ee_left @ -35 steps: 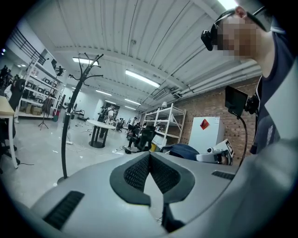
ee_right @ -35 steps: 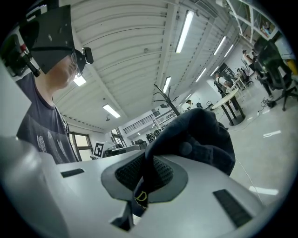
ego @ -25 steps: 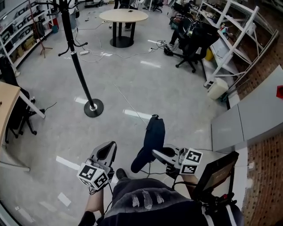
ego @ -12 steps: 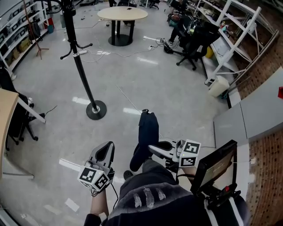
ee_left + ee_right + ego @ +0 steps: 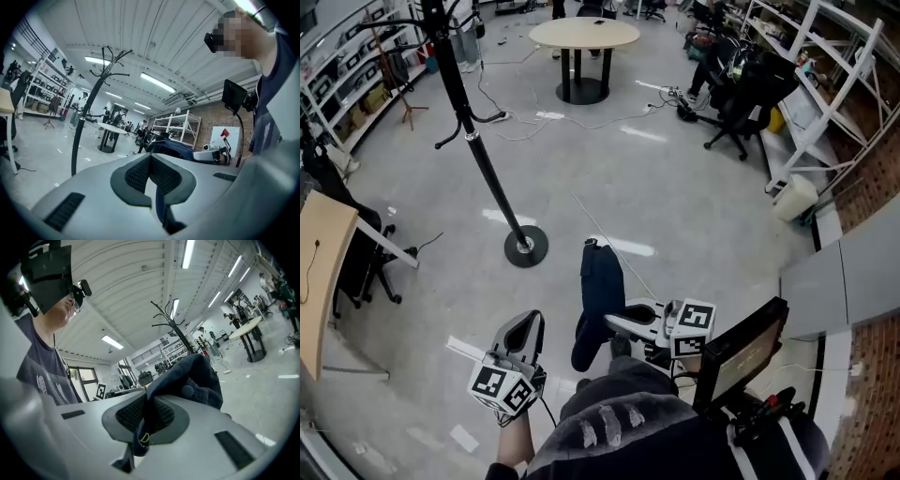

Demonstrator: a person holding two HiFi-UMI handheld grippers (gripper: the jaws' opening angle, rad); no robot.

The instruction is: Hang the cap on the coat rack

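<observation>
A dark navy cap [image 5: 601,281] hangs from my right gripper [image 5: 613,323], whose jaws are shut on its fabric. The right gripper view shows the cap [image 5: 197,376] bulging out from between the pads [image 5: 126,414]. The black coat rack [image 5: 486,155] stands on the floor ahead and to the left, its round base [image 5: 526,247] a short way from the cap. Its curved hooks show in the left gripper view [image 5: 108,63]. My left gripper [image 5: 528,325] is low on the left, shut with nothing in it, and apart from the cap.
A round table [image 5: 584,34] stands far back, with cables [image 5: 581,122] across the floor near it. Office chairs [image 5: 741,84] and white shelving [image 5: 825,75] fill the right. A wooden desk [image 5: 319,272] is at the left and a grey cabinet [image 5: 853,272] at the right.
The right gripper has carried the cap a little to the left. In the head view the coat rack's base has shifted right and lower. The left gripper has stayed much where it was.
</observation>
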